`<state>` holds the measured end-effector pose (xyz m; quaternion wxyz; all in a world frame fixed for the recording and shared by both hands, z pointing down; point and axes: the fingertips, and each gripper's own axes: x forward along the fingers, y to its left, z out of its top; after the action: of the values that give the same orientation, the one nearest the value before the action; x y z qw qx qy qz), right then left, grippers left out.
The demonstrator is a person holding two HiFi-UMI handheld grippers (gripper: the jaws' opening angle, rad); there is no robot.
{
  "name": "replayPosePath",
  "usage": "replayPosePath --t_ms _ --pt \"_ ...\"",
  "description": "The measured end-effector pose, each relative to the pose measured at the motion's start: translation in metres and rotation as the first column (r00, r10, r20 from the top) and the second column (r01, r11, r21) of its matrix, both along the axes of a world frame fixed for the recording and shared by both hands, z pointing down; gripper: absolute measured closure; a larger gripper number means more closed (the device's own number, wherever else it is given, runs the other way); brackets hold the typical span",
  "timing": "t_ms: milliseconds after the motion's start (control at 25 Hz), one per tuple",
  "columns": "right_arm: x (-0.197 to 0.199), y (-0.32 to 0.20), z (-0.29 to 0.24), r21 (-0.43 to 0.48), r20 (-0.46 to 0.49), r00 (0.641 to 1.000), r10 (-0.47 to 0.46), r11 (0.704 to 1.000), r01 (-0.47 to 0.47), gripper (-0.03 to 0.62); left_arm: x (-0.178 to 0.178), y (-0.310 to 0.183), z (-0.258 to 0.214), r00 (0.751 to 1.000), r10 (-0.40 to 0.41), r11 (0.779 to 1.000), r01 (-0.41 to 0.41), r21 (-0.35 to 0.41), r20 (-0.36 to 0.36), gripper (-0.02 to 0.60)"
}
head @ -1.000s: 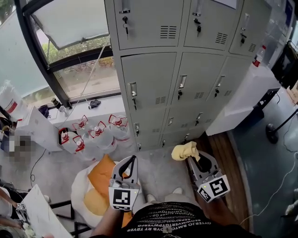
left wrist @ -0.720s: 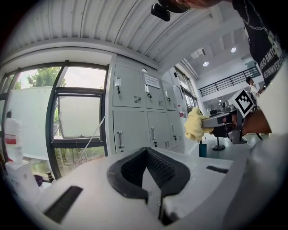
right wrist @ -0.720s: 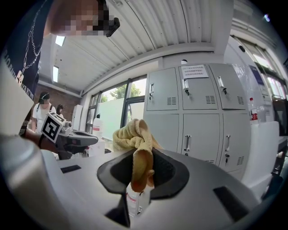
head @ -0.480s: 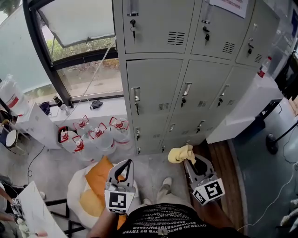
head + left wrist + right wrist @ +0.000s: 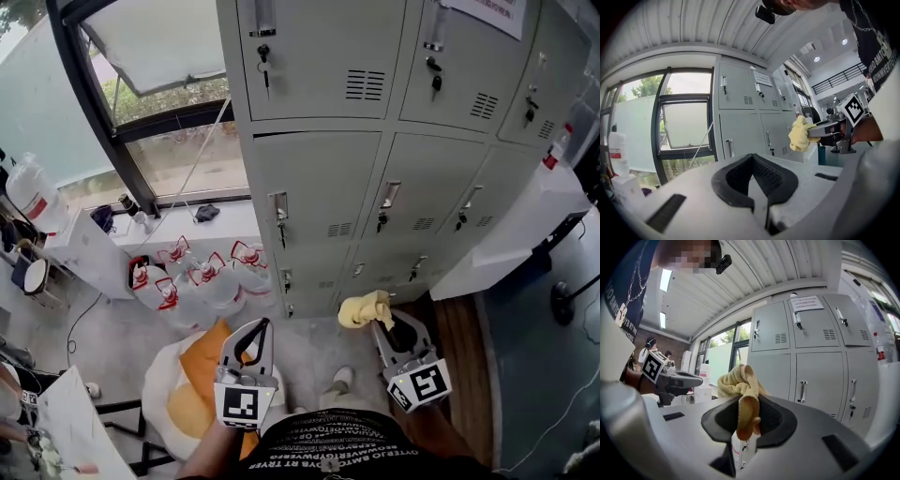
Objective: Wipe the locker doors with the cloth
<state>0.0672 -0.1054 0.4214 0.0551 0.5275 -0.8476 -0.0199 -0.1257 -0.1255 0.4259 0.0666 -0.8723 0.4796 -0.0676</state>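
Yellow cloth (image 5: 737,379) clamped in right tool (image 5: 749,401) | left tool (image 5: 751,159) closed, empty

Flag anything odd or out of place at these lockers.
Nothing looks damaged or spilled. Keys hang in locks on several locker doors. The right gripper holds the yellow cloth bunched, clear of the doors; the left gripper is shut, empty.

Daylight is coming through a black-framed window (image 5: 141,84) at the left. Clear water jugs (image 5: 208,286) are standing on the grey floor (image 5: 122,337) beneath it, and ceiling strip lights (image 5: 664,280) are glowing.
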Motion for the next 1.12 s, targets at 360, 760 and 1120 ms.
replayPosePath --t_ms 360,760,1120 --pt "0.032 -0.063 0.003 -0.005 0.006 1.000 -0.031 1.000 0.031 0.525 0.044 -0.060 0.004 1.000 0.002 1.000 -0.002 -0.007 0.017 0.577" --pt "0.067 -0.116 0.018 -0.034 0.043 0.996 -0.079 0.996 0.081 0.525 0.094 -0.108 0.016 1.000 -0.021 0.997 0.023 -0.075 0.023 0.577" --pt "0.093 -0.160 0.012 -0.020 0.051 0.984 -0.169 0.985 0.170 0.525 0.125 -0.141 0.003 0.995 -0.096 0.994 0.096 -0.054 0.011 0.577"
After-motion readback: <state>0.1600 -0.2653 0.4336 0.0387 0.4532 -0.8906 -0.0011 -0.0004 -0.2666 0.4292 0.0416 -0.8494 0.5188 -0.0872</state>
